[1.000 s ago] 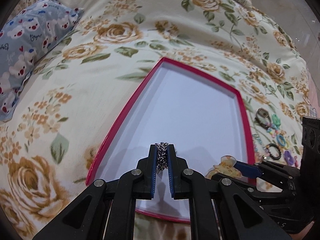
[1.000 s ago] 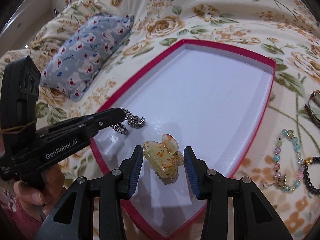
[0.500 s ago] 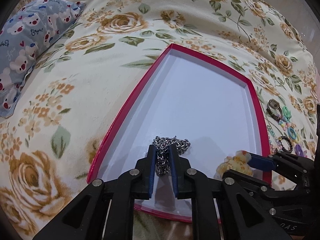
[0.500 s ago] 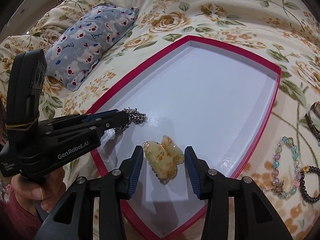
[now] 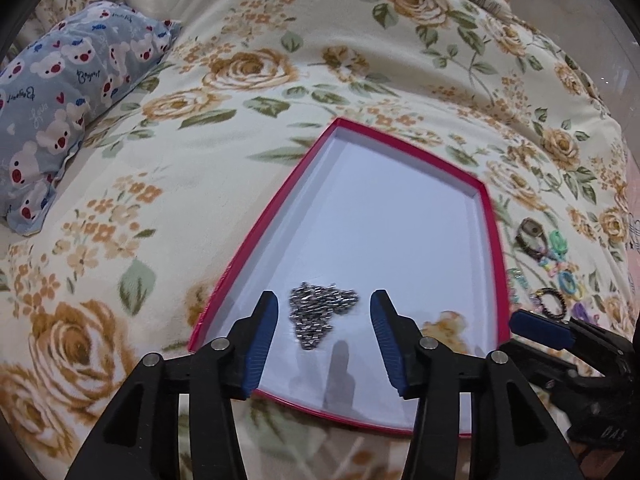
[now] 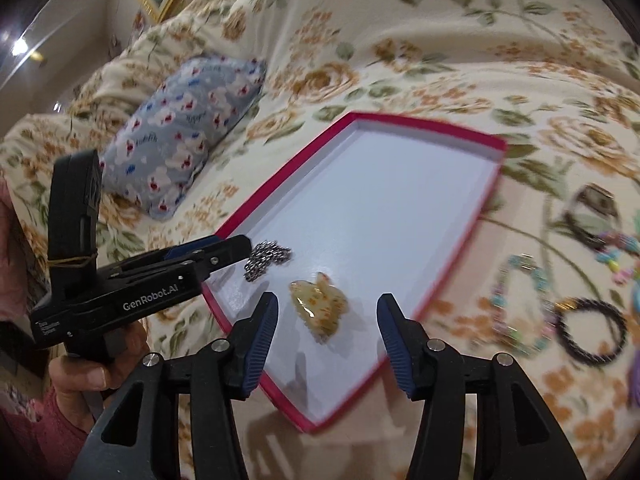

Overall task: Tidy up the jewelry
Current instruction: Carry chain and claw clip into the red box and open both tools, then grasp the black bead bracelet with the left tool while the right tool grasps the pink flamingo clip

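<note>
A red-rimmed tray [image 5: 256, 240] with a white floor lies on the floral bedspread; it also shows in the right wrist view [image 6: 472, 236]. A silver chain [image 5: 320, 314] lies heaped on the tray floor near its front left, also seen from the right wrist [image 6: 266, 262]. A yellow hair claw [image 6: 320, 310] lies beside it, blurred in the left wrist view [image 5: 446, 322]. My left gripper [image 5: 323, 332] is open and empty just above the chain. My right gripper [image 6: 326, 336] is open and empty above the claw.
Loose jewelry lies on the bedspread right of the tray: a watch [image 6: 592, 212], a pastel bead bracelet [image 6: 520, 304], a dark bead bracelet [image 6: 592, 330] and coloured rings [image 5: 560, 264]. A blue bear-print pillow [image 5: 68, 112] lies at the left.
Both grippers opened. The left let the chain drop into the tray and the right let go of the hair claw. Both have drawn back and up a little.
</note>
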Demonstrator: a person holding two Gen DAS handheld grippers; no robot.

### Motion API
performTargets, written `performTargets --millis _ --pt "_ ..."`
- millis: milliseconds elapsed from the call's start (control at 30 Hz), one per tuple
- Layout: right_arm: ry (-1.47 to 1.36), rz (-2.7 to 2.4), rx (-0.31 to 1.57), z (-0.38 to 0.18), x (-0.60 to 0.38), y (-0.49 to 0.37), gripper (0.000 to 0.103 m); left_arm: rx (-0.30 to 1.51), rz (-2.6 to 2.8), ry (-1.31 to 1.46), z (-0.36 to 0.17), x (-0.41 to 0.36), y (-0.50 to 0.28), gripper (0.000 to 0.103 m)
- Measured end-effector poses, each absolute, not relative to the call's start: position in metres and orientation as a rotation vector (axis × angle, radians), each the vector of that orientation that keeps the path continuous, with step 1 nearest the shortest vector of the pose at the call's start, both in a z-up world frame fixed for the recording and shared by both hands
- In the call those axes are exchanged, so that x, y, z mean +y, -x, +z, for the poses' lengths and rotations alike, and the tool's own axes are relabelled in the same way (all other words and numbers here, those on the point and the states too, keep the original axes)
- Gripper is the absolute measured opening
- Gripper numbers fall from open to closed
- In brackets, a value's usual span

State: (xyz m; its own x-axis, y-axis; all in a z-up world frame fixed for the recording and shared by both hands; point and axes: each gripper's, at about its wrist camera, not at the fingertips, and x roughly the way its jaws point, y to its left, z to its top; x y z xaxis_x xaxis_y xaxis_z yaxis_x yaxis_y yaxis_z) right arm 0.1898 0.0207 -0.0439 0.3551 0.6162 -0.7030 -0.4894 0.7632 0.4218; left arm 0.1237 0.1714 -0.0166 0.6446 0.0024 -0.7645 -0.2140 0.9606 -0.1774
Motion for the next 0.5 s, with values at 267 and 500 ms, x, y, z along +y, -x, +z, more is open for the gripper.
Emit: performTargets --millis 267,500 --pt "-0.212 0.574 0.944 -0.032 -0.05 -0.177 0.056 0.837 0.049 0.241 0.004 0.142 -0.114 0.056" --pt "-0.276 0.424 0.934 -0.034 -0.116 -0.164 0.056 0.848 -0.044 0.199 0.012 0.106 -0.116 0.057"
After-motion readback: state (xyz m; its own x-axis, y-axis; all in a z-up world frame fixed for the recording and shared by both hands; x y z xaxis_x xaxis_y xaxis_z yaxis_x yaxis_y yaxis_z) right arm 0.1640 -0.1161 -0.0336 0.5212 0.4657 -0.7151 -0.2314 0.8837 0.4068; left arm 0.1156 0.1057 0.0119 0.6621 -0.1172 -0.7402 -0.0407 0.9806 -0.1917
